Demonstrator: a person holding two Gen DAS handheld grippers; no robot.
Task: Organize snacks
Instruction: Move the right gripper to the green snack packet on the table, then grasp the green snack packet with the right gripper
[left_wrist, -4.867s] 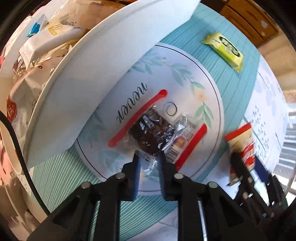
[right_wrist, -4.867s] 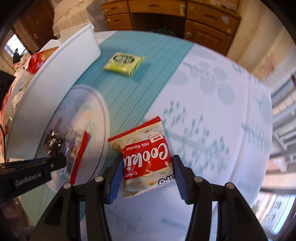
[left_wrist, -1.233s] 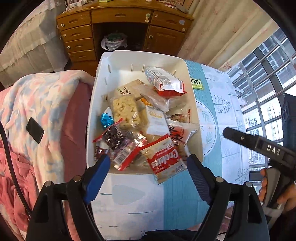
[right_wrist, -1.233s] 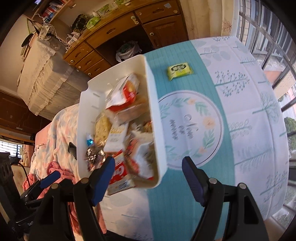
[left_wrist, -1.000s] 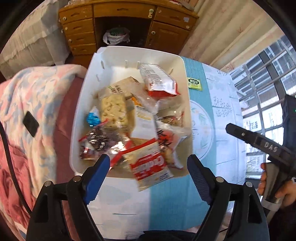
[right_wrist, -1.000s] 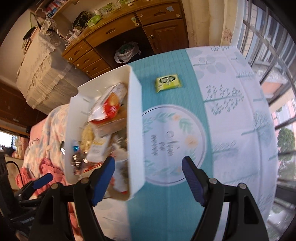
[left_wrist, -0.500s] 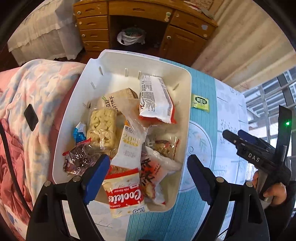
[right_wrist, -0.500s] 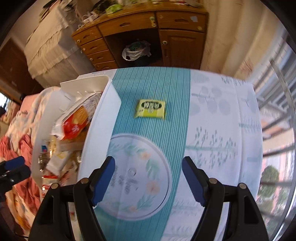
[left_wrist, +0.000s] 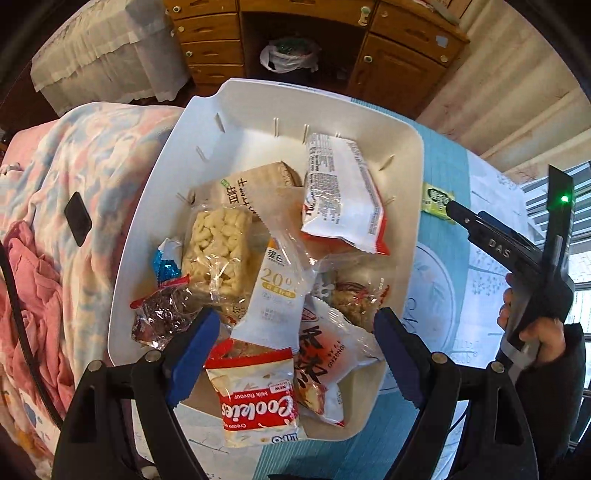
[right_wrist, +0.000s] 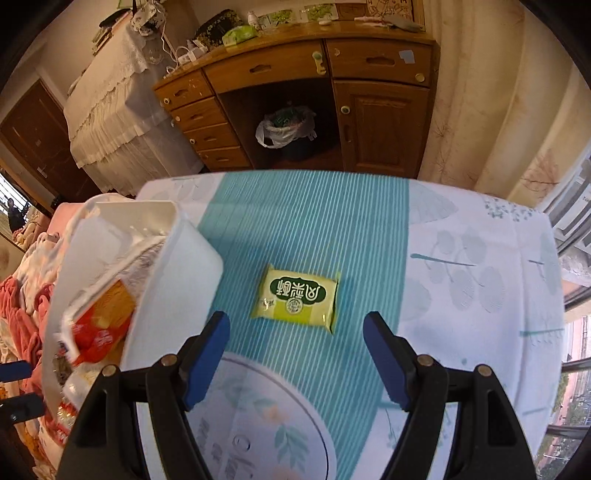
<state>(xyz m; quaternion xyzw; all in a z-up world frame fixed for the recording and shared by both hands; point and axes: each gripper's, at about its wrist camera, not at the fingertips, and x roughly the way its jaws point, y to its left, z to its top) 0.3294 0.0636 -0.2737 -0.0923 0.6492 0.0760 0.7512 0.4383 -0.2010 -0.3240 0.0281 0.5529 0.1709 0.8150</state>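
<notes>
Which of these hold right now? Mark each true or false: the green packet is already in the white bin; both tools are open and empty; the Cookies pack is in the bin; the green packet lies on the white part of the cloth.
1. The green packet is already in the white bin. False: it lies on the table outside the bin.
2. The left tool and right tool are open and empty. True.
3. The Cookies pack is in the bin. True, at the near end.
4. The green packet lies on the white part of the cloth. False: it lies on the teal striped band.
</notes>
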